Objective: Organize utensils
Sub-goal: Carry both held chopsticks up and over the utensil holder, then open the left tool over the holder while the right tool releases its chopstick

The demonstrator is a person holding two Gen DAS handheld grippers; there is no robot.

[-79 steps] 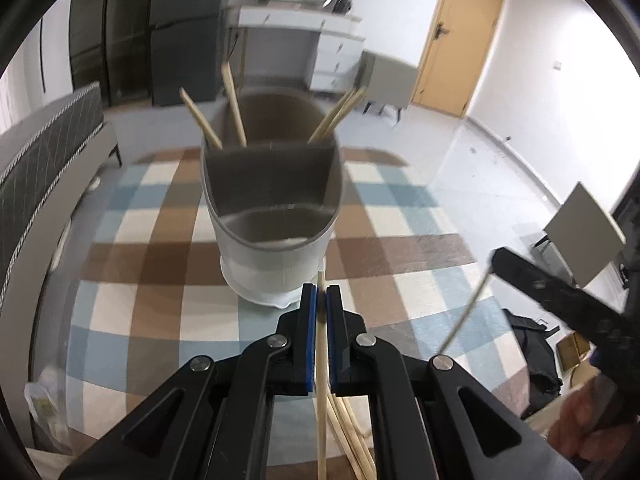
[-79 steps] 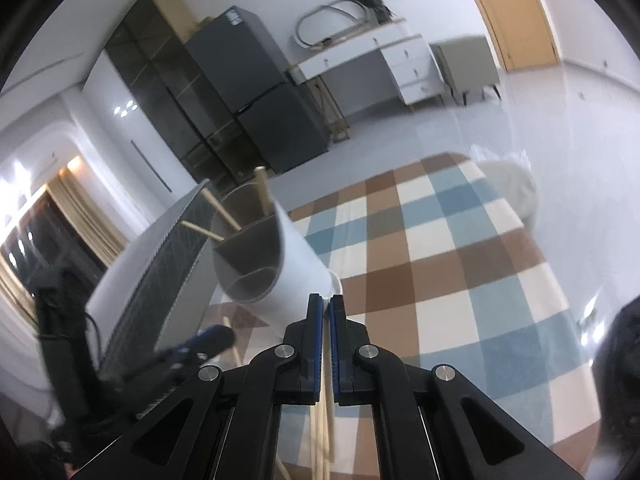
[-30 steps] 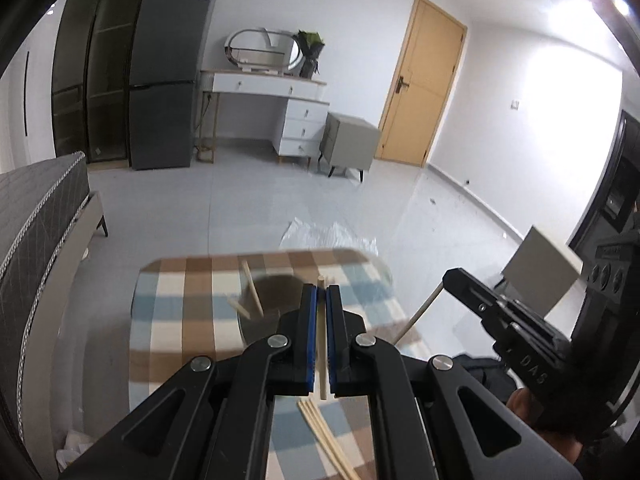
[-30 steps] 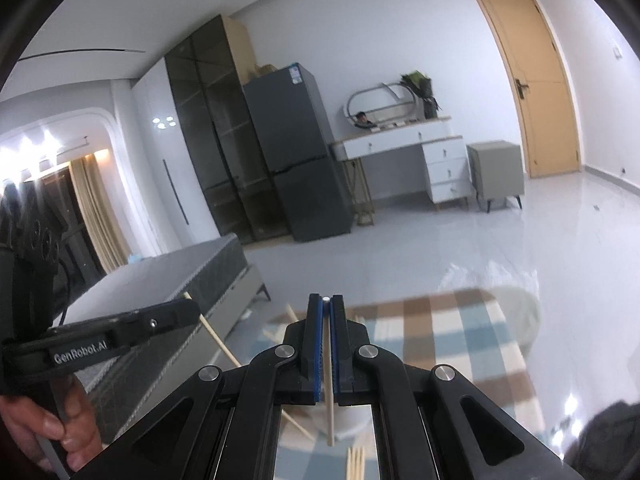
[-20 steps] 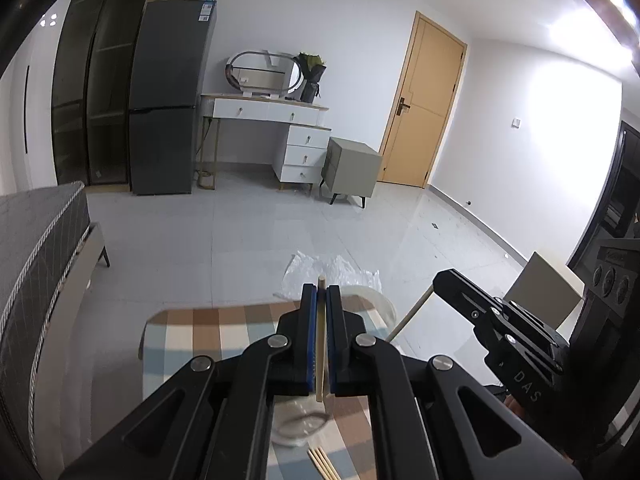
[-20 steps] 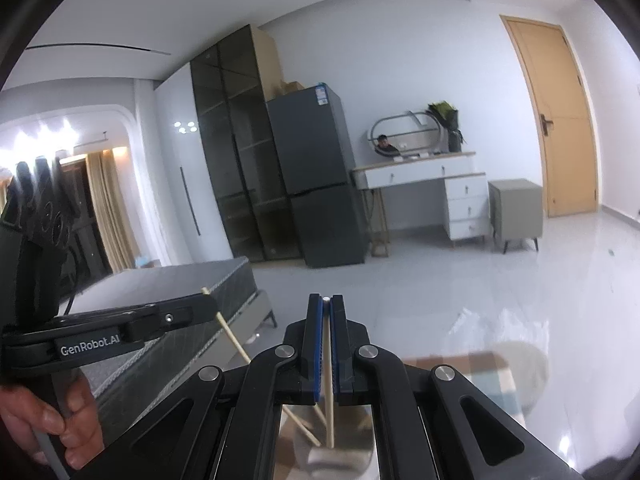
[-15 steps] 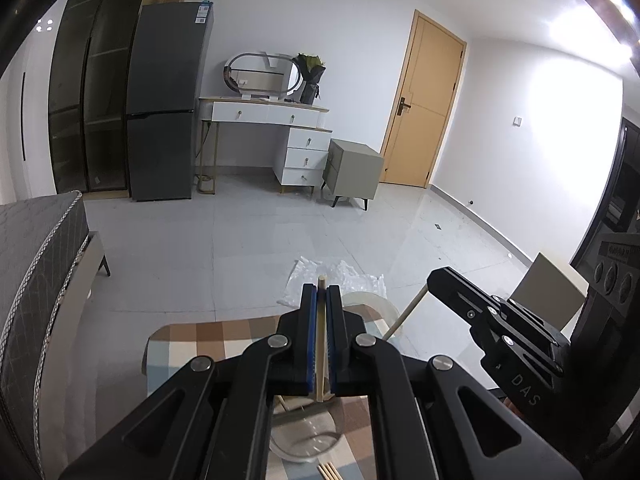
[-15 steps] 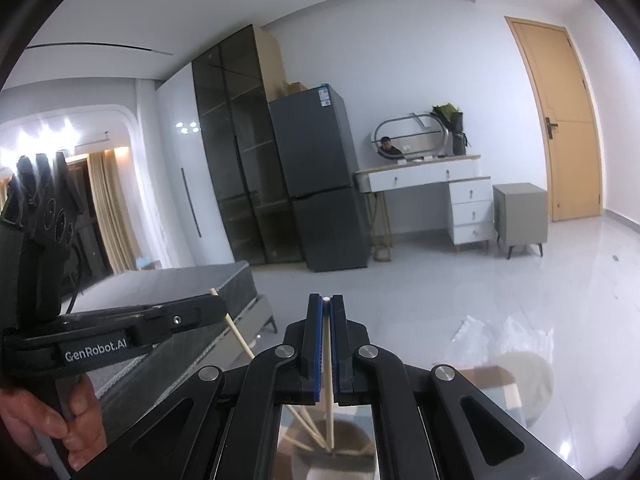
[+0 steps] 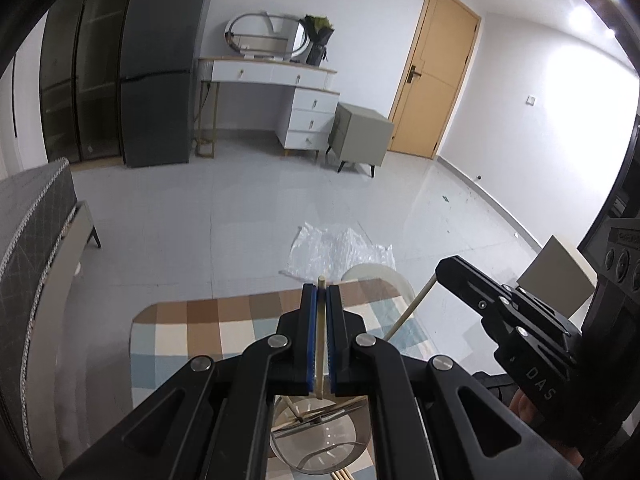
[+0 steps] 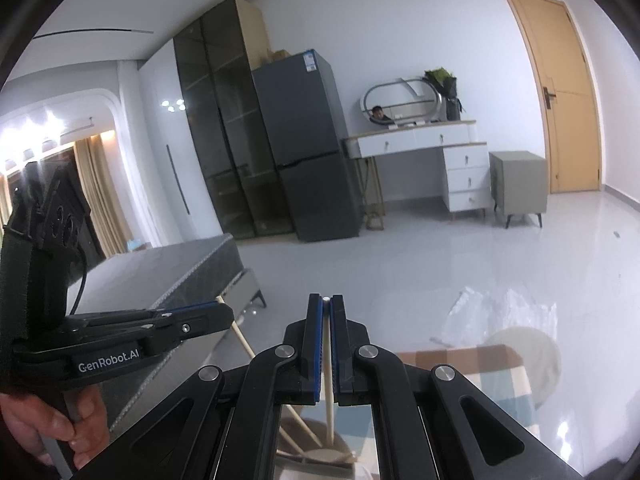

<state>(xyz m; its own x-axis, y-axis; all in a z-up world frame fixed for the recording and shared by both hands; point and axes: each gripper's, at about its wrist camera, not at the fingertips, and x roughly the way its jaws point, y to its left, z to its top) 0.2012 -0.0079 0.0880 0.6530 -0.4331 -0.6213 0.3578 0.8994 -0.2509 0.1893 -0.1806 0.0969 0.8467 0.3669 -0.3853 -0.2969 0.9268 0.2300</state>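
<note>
Above the checked blue, brown and white tabletop (image 9: 192,332), a grey plastic utensil holder (image 9: 320,444) was seen from over its rim, with a few pale wooden chopsticks already leaning inside. One wooden chopstick (image 9: 320,336) was clamped upright in the left gripper (image 9: 321,296), another chopstick (image 10: 329,384) in the right gripper (image 10: 328,308), both poised over the holder. Neither had been dropped in yet, and loose chopsticks (image 9: 340,474) remained beside the holder's base, so the task was judged partly done.

Pale wooden chopstick (image 9: 319,344), glossy tiled floor (image 9: 240,216), crinkled clear plastic sheet (image 9: 340,250).
</note>
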